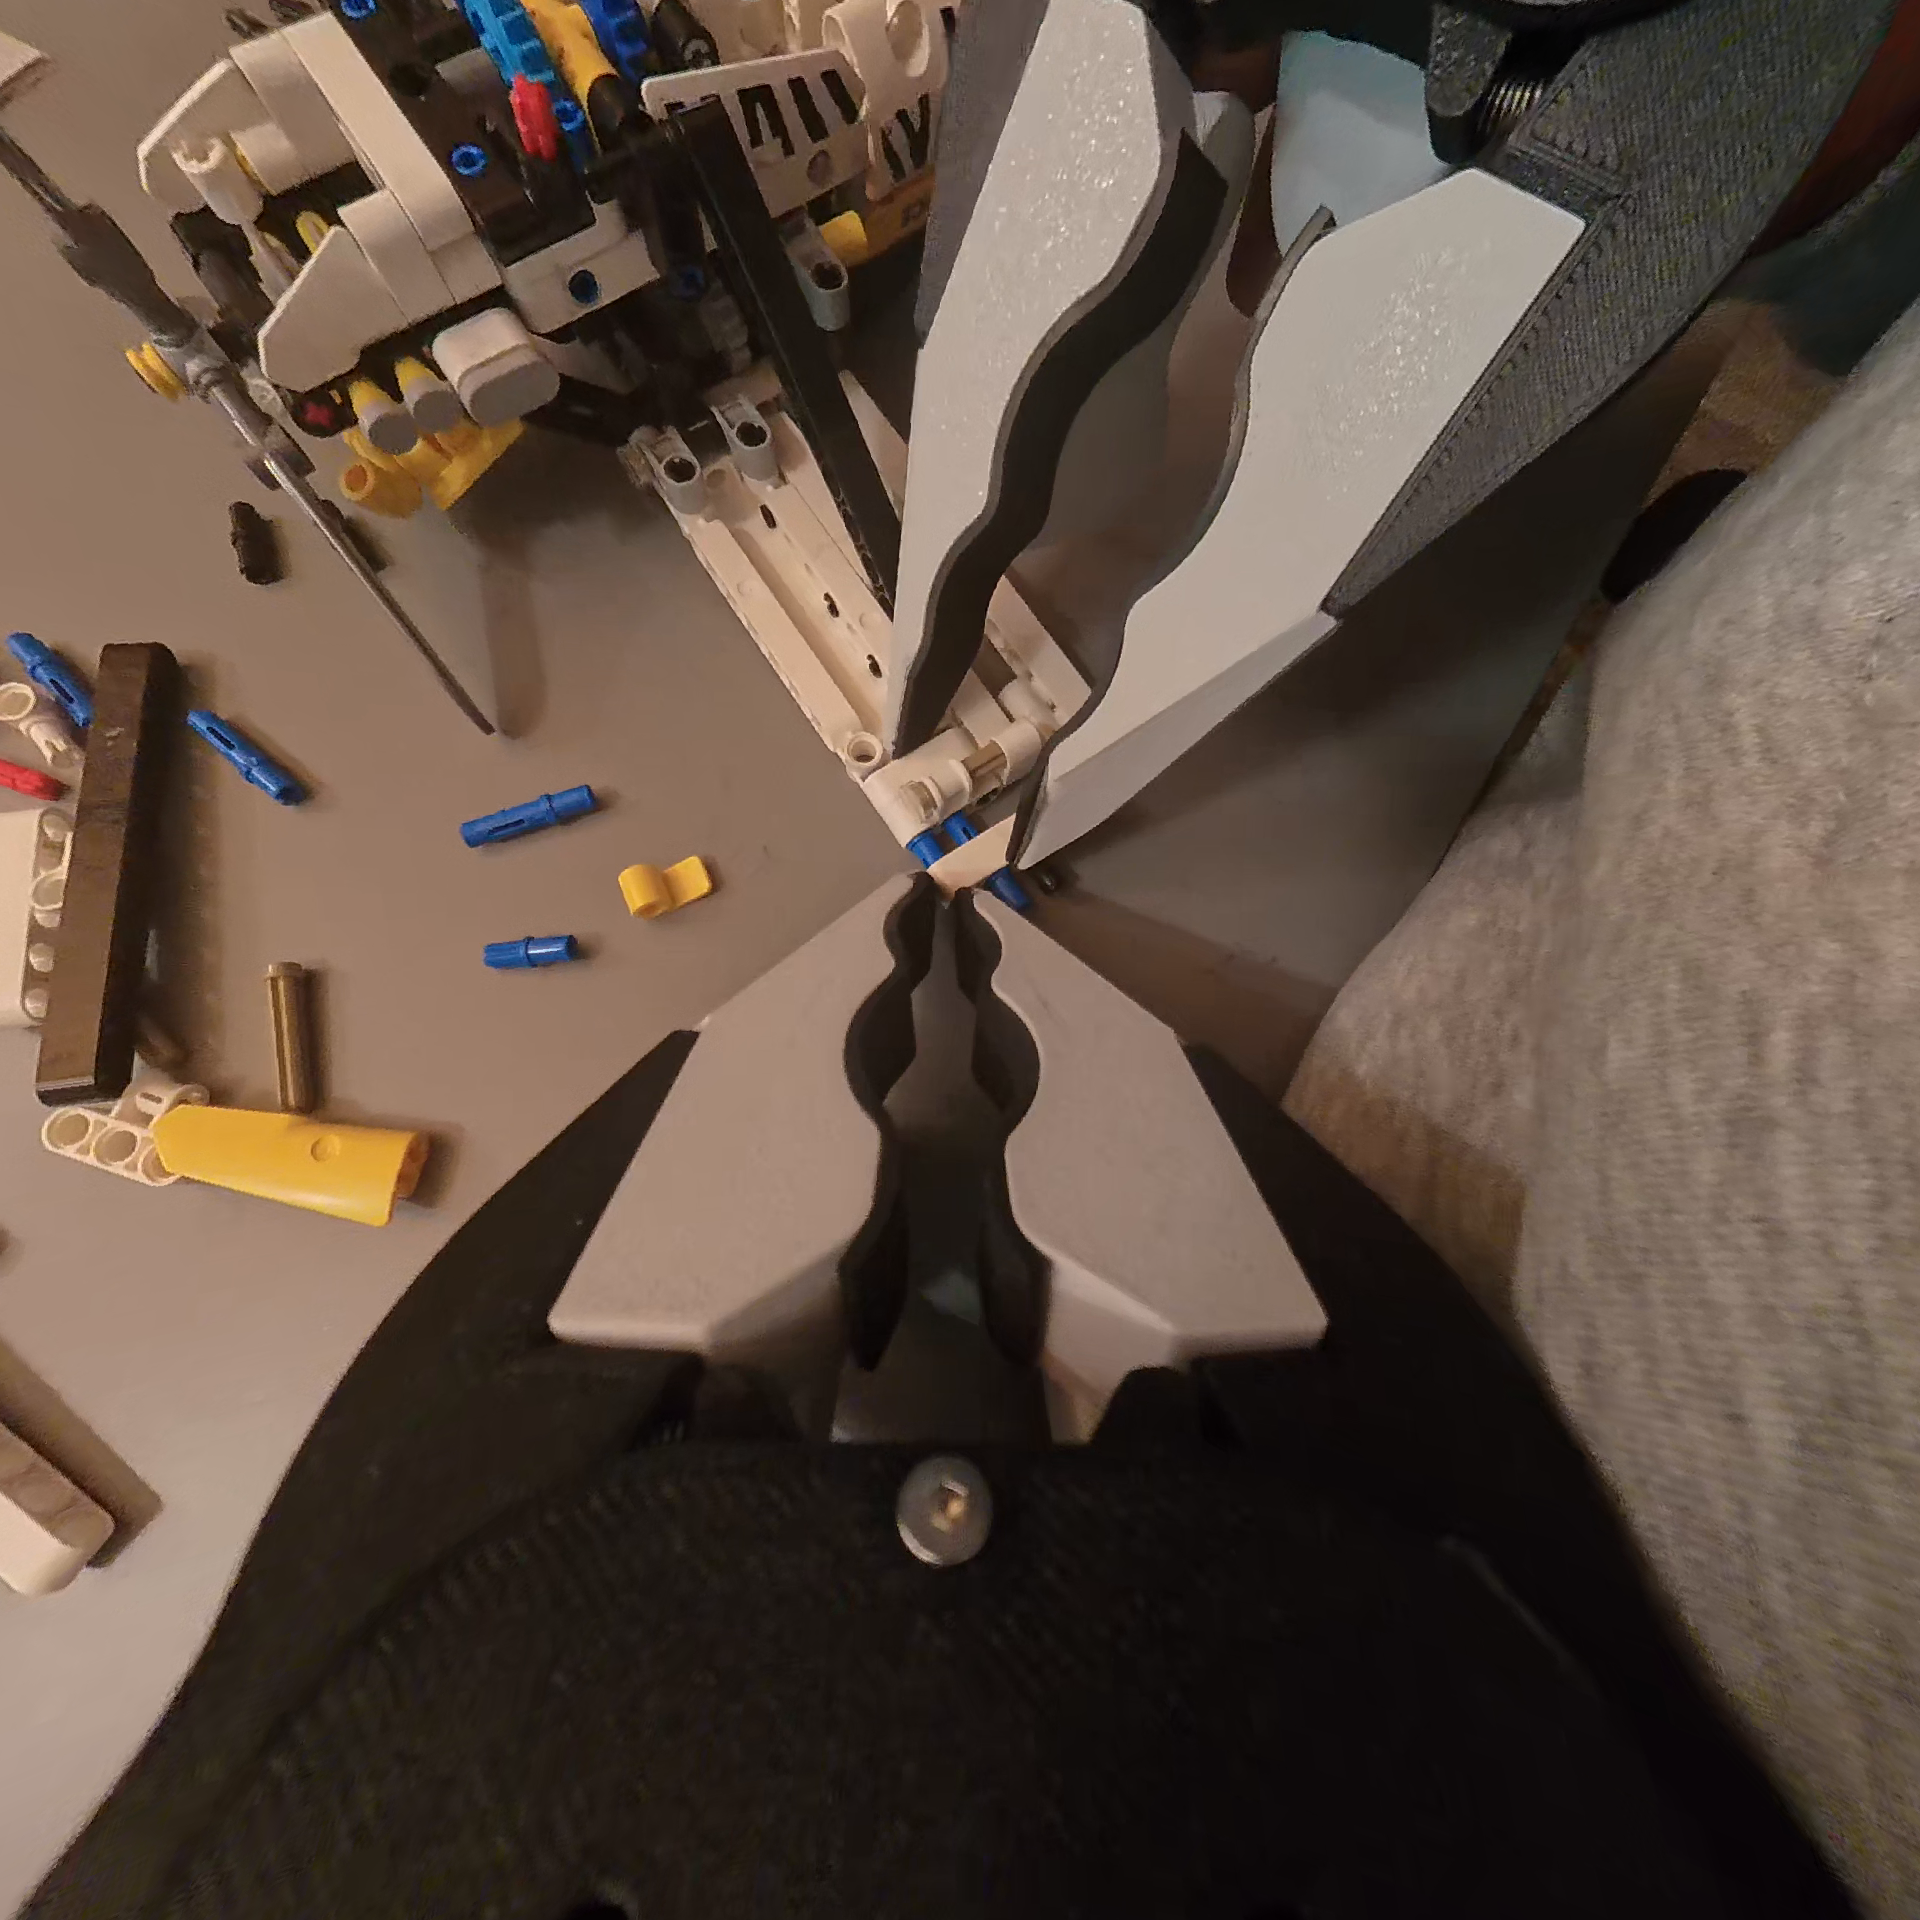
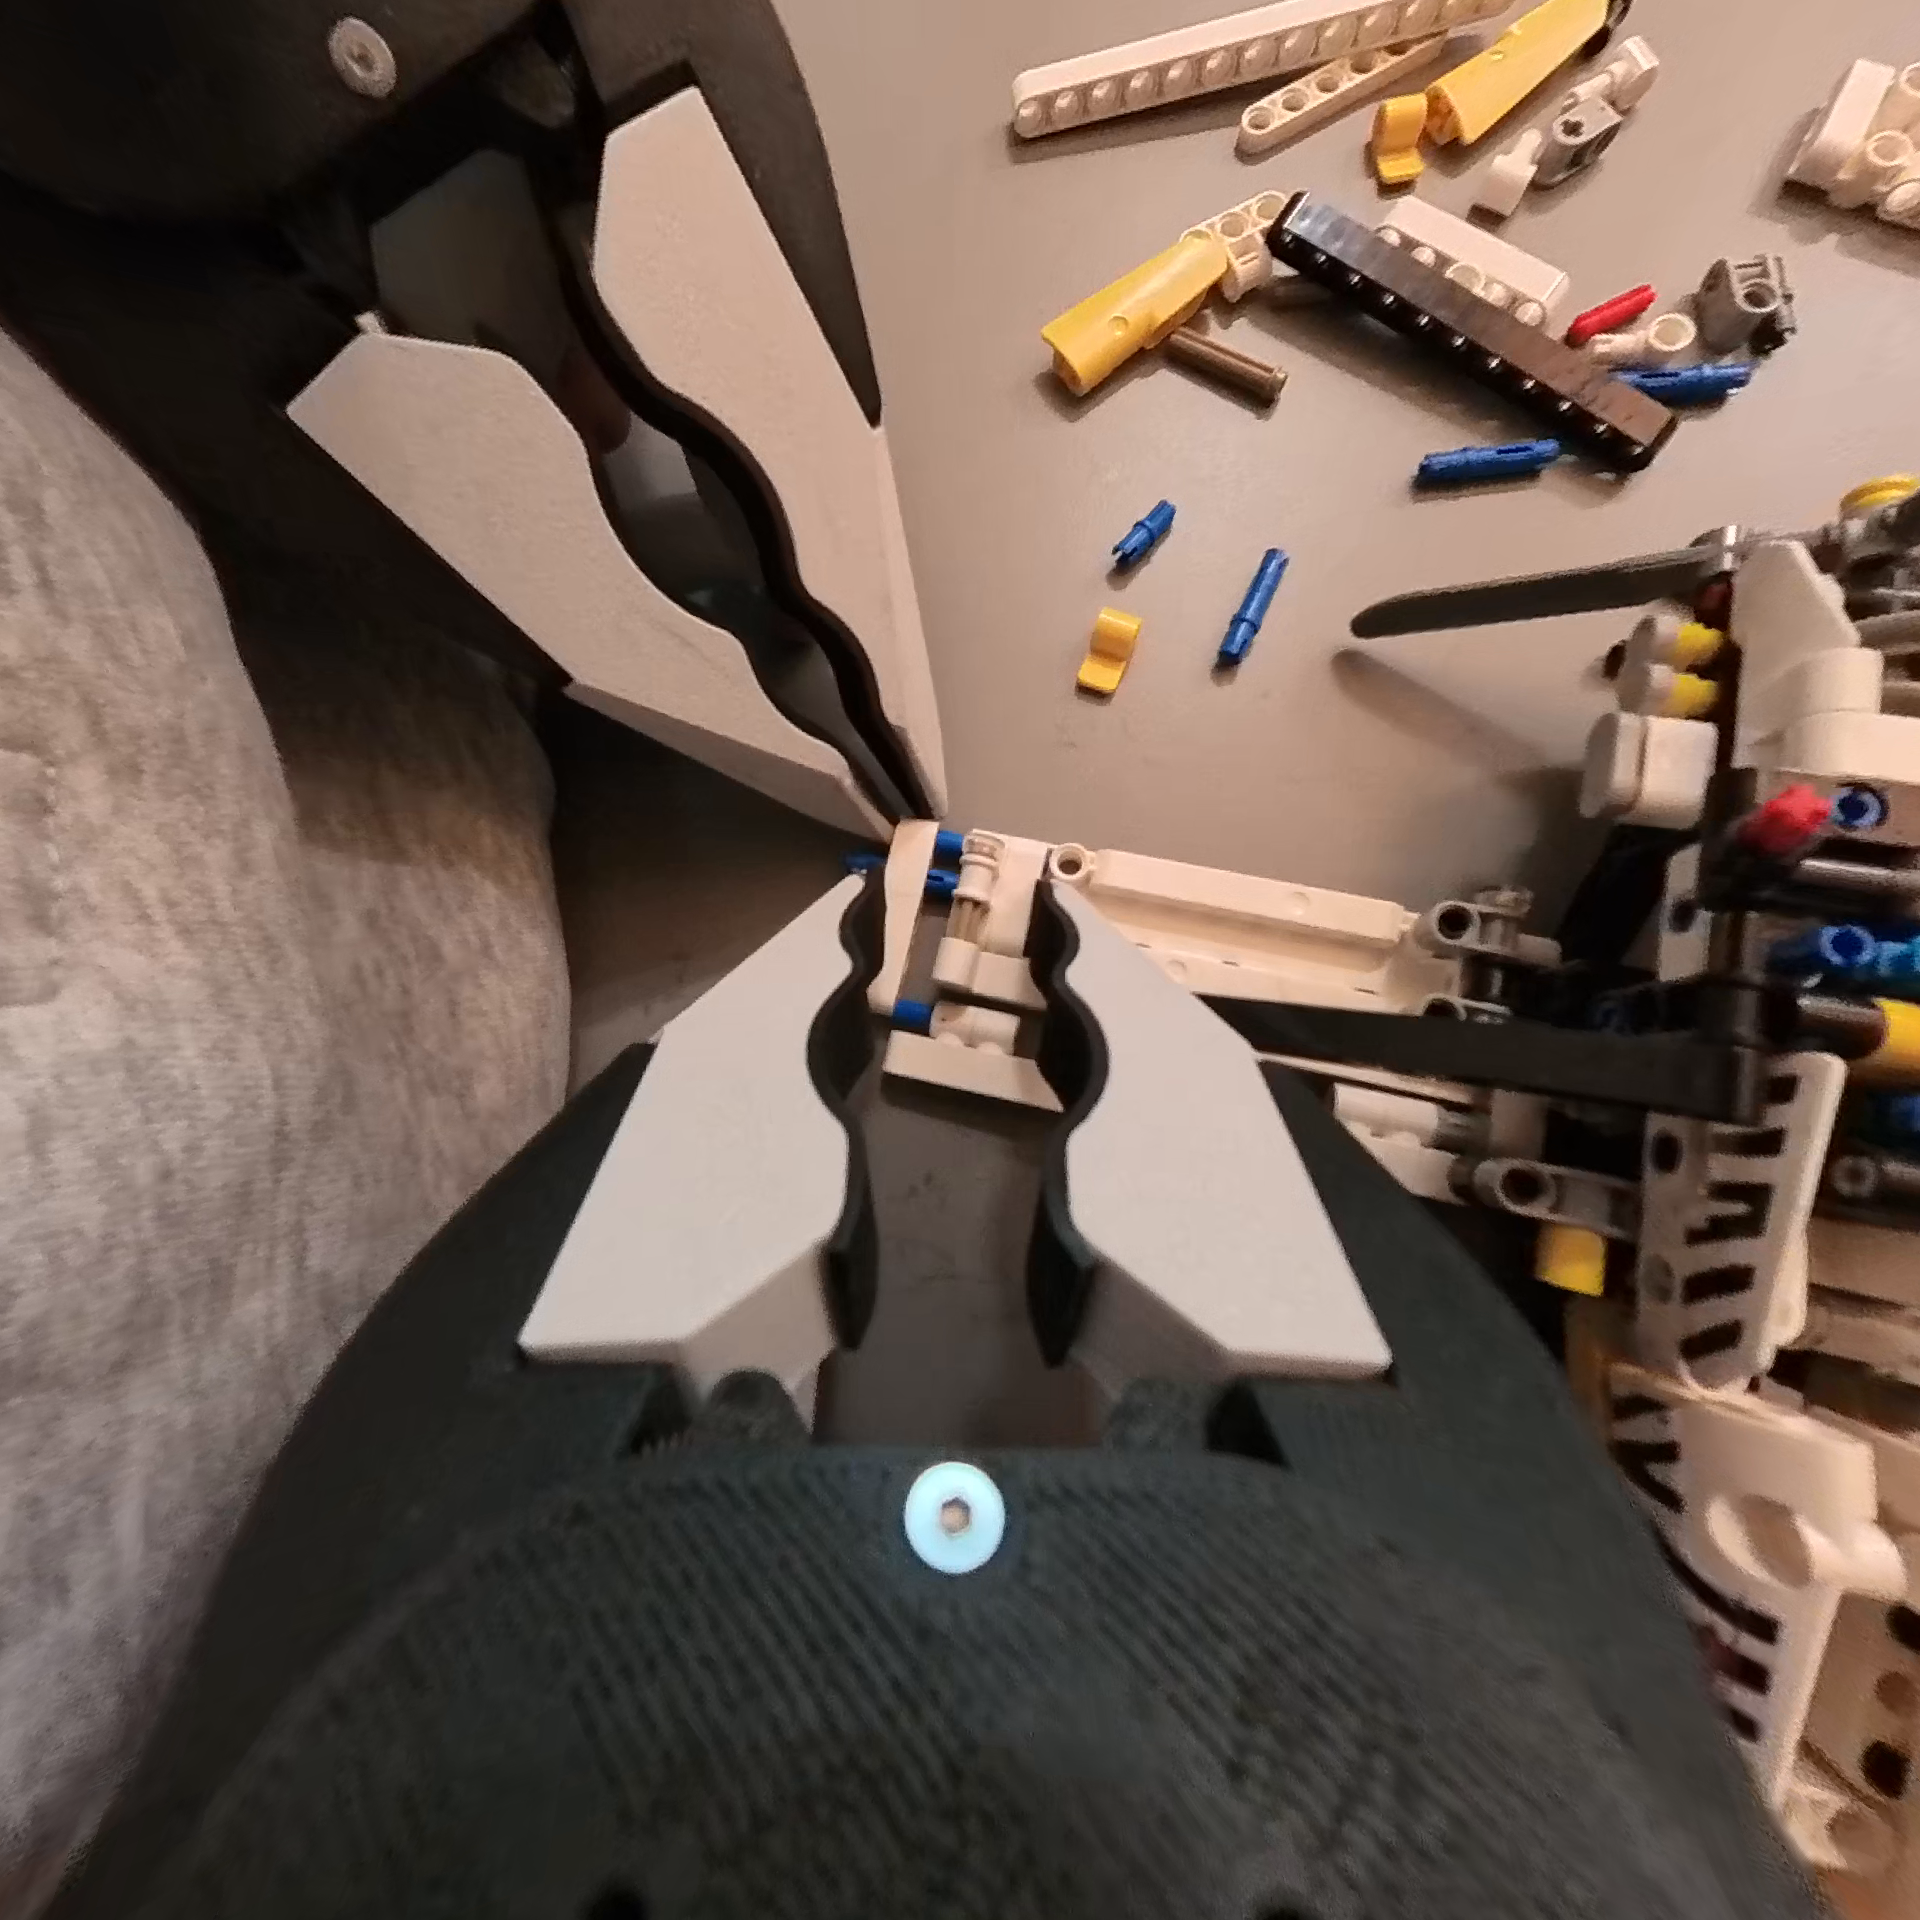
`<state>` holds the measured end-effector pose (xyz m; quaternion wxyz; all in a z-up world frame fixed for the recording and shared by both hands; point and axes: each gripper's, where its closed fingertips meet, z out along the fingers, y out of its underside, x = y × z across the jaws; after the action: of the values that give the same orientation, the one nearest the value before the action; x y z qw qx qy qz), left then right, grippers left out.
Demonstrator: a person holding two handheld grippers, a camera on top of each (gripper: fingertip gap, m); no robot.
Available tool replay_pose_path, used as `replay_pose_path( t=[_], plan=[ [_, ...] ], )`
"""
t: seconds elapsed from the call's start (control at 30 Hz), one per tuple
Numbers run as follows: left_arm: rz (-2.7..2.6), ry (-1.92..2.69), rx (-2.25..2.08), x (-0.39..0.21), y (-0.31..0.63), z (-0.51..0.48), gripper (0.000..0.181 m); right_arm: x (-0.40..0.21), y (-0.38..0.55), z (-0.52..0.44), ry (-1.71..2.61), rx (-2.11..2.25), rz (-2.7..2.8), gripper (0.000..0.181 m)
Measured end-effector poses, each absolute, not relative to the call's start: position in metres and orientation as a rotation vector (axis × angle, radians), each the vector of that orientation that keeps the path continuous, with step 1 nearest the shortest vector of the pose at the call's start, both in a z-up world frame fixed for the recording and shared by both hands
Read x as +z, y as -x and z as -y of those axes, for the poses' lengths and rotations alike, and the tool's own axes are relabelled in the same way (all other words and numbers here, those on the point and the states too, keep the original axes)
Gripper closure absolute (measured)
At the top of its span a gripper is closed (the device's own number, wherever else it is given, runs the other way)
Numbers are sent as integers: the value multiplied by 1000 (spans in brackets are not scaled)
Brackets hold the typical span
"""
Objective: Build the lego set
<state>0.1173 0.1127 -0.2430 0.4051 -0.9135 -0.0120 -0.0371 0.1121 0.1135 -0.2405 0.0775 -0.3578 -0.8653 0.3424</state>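
A white, black and yellow lego helicopter model stands on the grey table; it also shows in the right wrist view. Its white tail boom reaches toward both grippers. The boom's end block carries blue pins. My right gripper is shut around this end block; in the left wrist view it comes in from above. My left gripper is shut on the block's outer white edge, tip to tip with the right one. It enters the right wrist view from the upper left.
Loose parts lie on the table: blue pins, a small yellow piece, a yellow panel, a black beam, white beams. A dark rotor blade juts out. Grey fabric borders the table. Less than 4 cm separates the two grippers' tips. From either gripper's tips it is about 5 cm to the small yellow piece. Seen from the left wrist view as well.
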Motion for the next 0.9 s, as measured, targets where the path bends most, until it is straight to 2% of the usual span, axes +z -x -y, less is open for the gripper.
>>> replay_pose_path(
  t=[0.33,0.37,0.4,0.9],
  plan=[
    [62,2290,-65,-243,-116,-114,181,-241,-108,-116,1085,1039,2625,153],
    [78,2287,-64,-243,-116,-115,181,-241,-105,-119,1086,1039,2600,155],
    [85,2284,-54,-243,-115,-116,181,-241,-103,-121,1099,1051,2574,167],
    [67,2292,42,-243,-112,-117,181,-241,-106,-121,1082,1011,2564,165]
  ],
)
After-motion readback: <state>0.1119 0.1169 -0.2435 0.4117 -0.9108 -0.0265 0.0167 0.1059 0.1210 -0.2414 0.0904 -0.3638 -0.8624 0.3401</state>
